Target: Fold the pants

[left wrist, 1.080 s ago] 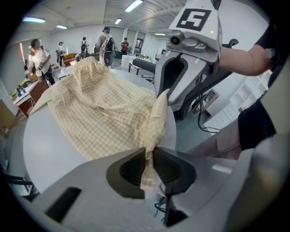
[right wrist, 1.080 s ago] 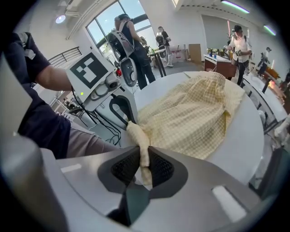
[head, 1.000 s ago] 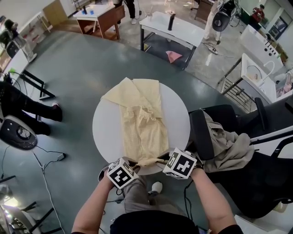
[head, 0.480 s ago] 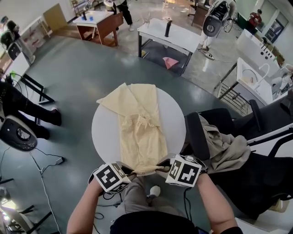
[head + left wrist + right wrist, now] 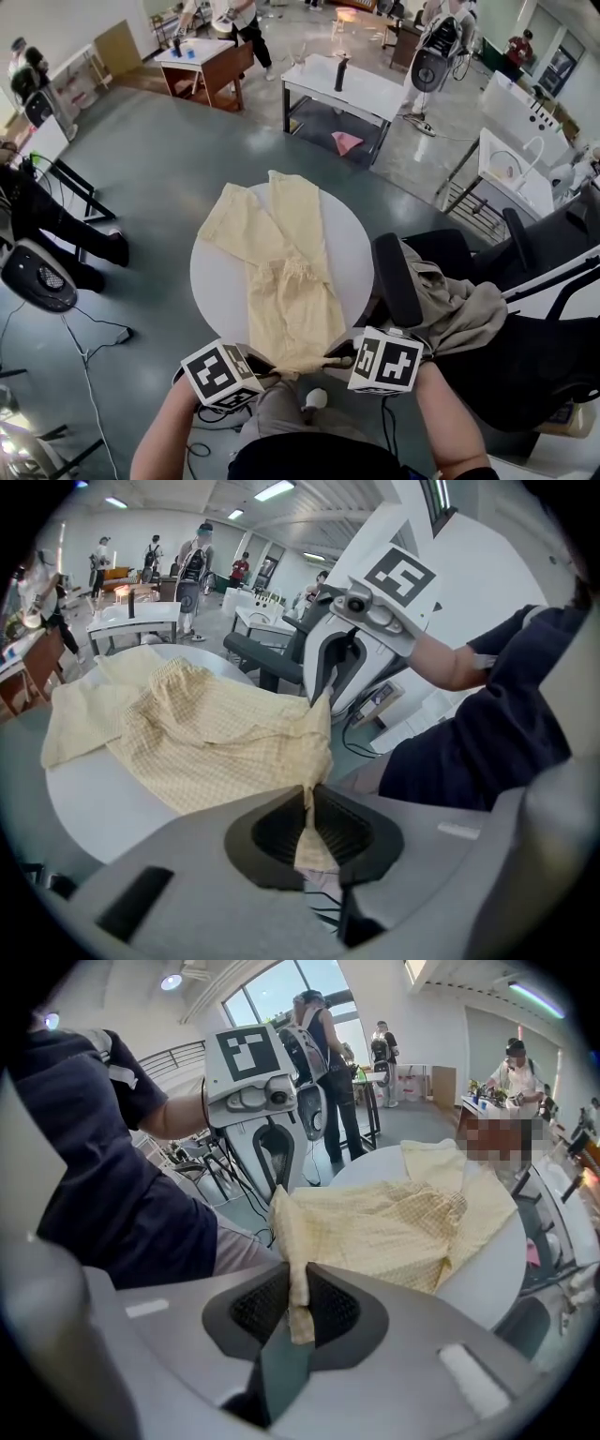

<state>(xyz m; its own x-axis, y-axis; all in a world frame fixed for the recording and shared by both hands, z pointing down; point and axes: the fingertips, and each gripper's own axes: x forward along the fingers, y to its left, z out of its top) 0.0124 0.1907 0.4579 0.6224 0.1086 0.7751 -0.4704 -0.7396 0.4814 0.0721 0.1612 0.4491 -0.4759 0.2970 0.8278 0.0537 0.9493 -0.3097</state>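
Head view: a round white table carries soft, pale-yellow checked pants, their legs stretching far. The left gripper and right gripper are each clamped on the crumpled near edge, and the fabric hides the pad faces.

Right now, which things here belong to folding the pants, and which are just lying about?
In the job: yellow checked pants on the round white table; left gripper and right gripper, each shut on the near edge.
Lying about: beige garment on the black office chair; pink cloth on the far table's lower shelf; floor fan.
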